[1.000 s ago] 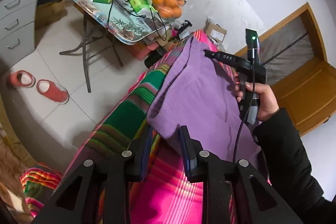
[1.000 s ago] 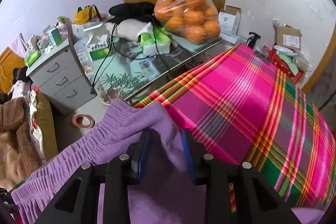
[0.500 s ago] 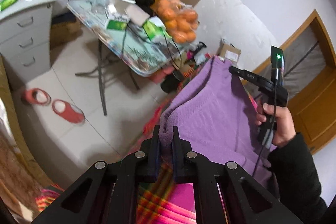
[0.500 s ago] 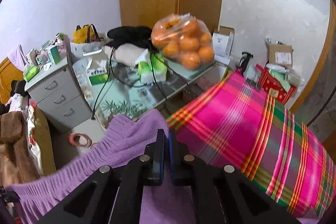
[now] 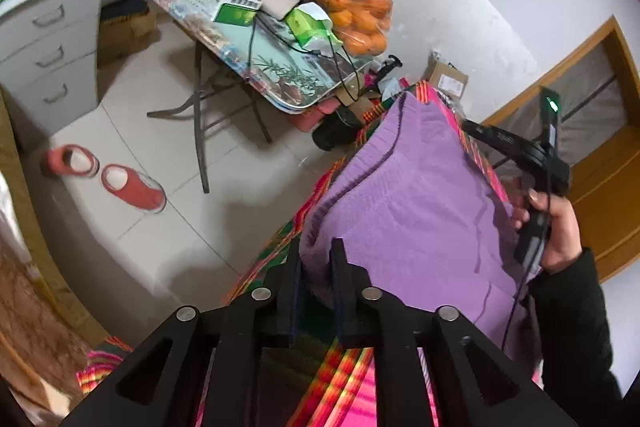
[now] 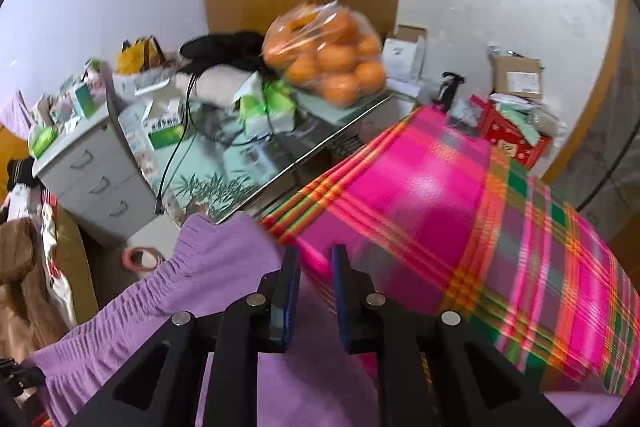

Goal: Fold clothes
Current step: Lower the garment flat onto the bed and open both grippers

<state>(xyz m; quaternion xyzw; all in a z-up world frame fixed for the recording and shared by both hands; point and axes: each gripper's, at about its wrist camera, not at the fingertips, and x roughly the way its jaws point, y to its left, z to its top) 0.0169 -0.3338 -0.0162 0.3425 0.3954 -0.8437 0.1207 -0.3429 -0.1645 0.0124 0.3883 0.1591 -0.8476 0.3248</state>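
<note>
A: Left gripper (image 5: 316, 259), jaws narrow and opening. A folded corner of the purple garment (image 5: 420, 203) bulges up between the two fingers, filling the gap, though the pads look to be easing off it.

B: And the right gripper (image 6: 316, 263)?

A: Same story, a narrow gap and opening. Between those fingers only the pink plaid blanket (image 6: 432, 203) shows; the garment's ribbed edge sits just beside the left finger (image 6: 290, 279) and runs under the gripper body. Whether cloth touches a pad there, he cannot tell.

B: Where is the garment overall?

A: Draped across the plaid blanket, stretched between the two grippers. In the left view the person's right hand (image 5: 556, 231) grips its handle at the garment's far edge.
</note>
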